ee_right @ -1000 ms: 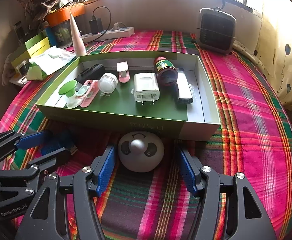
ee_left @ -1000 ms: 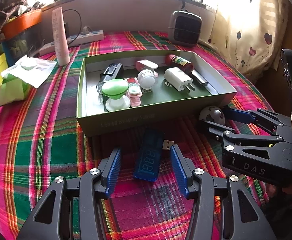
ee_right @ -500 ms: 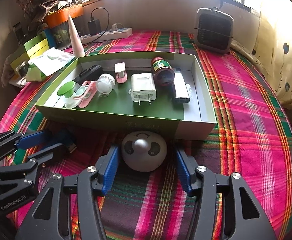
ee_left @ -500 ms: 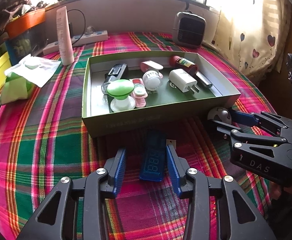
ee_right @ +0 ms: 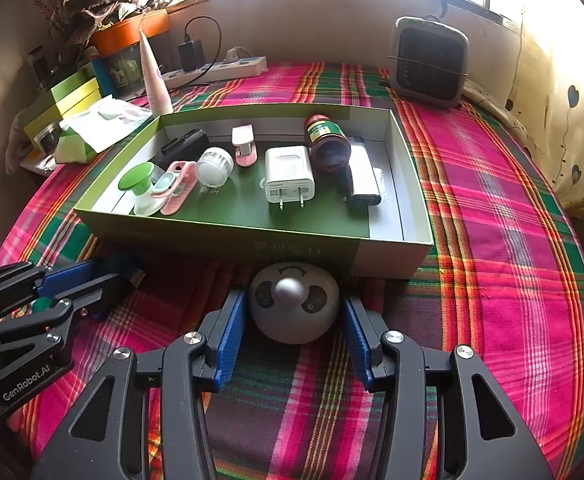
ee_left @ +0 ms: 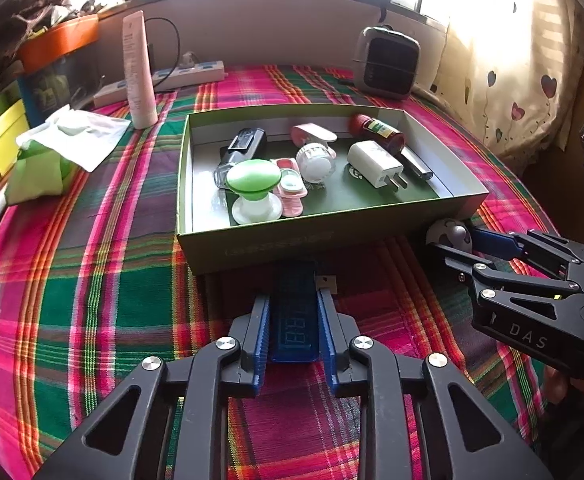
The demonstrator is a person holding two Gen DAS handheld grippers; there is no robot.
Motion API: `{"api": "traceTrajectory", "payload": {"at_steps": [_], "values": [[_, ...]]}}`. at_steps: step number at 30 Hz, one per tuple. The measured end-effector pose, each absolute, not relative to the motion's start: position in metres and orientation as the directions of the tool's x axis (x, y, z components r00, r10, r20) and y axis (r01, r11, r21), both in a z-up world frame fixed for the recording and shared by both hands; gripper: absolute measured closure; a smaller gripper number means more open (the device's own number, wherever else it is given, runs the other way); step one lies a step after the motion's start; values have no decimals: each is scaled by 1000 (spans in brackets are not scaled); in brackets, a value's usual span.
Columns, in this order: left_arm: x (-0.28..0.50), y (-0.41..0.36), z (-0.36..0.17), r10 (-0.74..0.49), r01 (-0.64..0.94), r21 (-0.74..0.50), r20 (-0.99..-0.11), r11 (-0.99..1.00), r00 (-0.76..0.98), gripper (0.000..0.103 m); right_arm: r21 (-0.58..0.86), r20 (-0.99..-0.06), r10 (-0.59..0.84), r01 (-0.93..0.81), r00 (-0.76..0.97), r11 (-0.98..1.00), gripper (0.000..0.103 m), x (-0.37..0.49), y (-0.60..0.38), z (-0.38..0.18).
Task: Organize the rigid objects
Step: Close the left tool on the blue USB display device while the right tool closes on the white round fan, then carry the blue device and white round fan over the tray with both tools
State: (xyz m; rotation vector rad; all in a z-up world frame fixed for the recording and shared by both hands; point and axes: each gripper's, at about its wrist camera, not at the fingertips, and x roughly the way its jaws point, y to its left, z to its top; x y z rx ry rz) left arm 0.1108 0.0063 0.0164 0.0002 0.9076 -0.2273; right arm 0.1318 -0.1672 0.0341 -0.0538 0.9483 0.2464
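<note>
My left gripper (ee_left: 293, 300) is shut on a blue USB meter (ee_left: 295, 316) that rests on the plaid cloth just in front of the green box (ee_left: 284, 240). My right gripper (ee_right: 293, 300) has its jaws against both sides of a round grey-white panda-faced gadget (ee_right: 295, 305) on the cloth at the box's near wall; it also shows in the left wrist view (ee_left: 449, 236). The box holds a white charger (ee_right: 290, 174), a brown bottle (ee_right: 327, 144), a green knob (ee_left: 254, 180), a pink case (ee_left: 292, 190) and several other small items.
A small grey heater (ee_right: 429, 62) stands at the back right. A white tube (ee_left: 138, 72), a power strip (ee_right: 216, 70), a tissue pack (ee_left: 52, 148) and coloured boxes (ee_right: 66, 94) sit at the back left. A curtain (ee_left: 511, 60) hangs at right.
My left gripper's jaws have closed onto the blue USB meter, straightening it. My right gripper's jaws have narrowed around the round panda gadget.
</note>
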Motion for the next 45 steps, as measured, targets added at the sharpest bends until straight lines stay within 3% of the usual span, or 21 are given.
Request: {"api": "traceTrajectory", "payload": {"at_steps": [45], "values": [[117,6,65,-228,216,-109,-712,970,664,82,76,-746,221,-249,629,966,56,126,-175,69]]}}
